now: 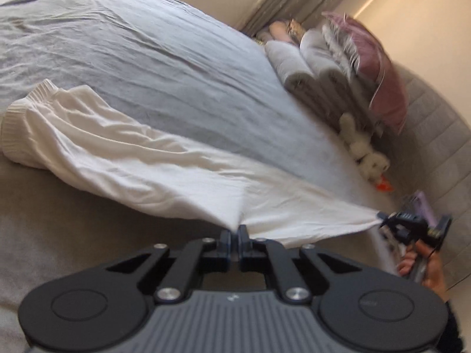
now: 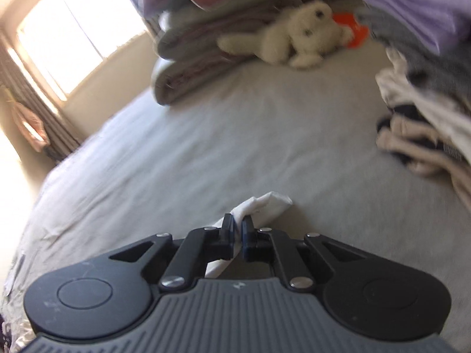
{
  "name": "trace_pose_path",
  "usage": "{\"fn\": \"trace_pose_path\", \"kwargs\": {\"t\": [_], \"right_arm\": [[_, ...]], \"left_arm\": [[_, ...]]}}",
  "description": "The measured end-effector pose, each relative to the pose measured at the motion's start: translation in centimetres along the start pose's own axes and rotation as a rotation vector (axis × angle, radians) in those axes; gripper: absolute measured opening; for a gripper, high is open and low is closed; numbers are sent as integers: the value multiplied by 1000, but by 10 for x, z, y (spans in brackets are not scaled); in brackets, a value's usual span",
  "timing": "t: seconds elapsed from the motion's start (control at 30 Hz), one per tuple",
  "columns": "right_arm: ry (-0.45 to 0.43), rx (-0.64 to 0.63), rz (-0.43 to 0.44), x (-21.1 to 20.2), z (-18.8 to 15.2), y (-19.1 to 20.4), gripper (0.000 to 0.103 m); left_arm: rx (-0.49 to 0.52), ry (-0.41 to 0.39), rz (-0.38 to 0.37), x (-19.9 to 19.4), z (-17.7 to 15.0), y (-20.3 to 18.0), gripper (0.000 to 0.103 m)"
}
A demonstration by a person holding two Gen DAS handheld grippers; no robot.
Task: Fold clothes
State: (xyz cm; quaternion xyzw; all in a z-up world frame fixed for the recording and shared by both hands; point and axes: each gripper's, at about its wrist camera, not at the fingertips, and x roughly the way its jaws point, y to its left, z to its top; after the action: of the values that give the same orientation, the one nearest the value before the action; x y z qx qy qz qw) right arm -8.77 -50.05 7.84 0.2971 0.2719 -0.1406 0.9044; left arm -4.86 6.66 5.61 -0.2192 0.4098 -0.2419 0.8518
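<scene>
1. Over the pale grey bed sheet (image 1: 153,47), a white ribbed-cuff cotton garment (image 1: 123,158) hangs stretched between both grippers.
2. Left gripper (image 1: 235,231) pinches its edge, fingers closed.
3. Right gripper (image 2: 238,229) clamps a bunched corner near a cream plush toy (image 2: 297,36).

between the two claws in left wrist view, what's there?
A taut stretch of the white garment spans from the left claw to the right claw, with the bed sheet behind it.
</scene>
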Motion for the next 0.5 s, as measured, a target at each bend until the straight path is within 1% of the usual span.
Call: {"fn": "trace_pose_path", "kwargs": {"t": [0.07,0.1,0.17,0.23,0.27,0.43,0.5], "right_arm": [[4,-32,-12,-3,2,7,6],[23,-48,-23,-1,1,9,6],[89,-61,-60,8,-3,10,6],[113,-51,-83,14,-7,8,6],[119,-48,-90,15,-8,7,6],[-1,-83,4,-9,2,19,6],[33,-91,-26,-4,3,19,6]], "left_arm": [[-18,1,-13,-5,3,2,4],[-16,10,-8,-3,3,3,4],[-12,29,4,1,3,3,4],[-7,77,32,8,-2,3,4],[-11,77,30,8,-2,4,4],[-30,65,9,3,2,7,4],[-37,60,1,1,3,8,4]]}}
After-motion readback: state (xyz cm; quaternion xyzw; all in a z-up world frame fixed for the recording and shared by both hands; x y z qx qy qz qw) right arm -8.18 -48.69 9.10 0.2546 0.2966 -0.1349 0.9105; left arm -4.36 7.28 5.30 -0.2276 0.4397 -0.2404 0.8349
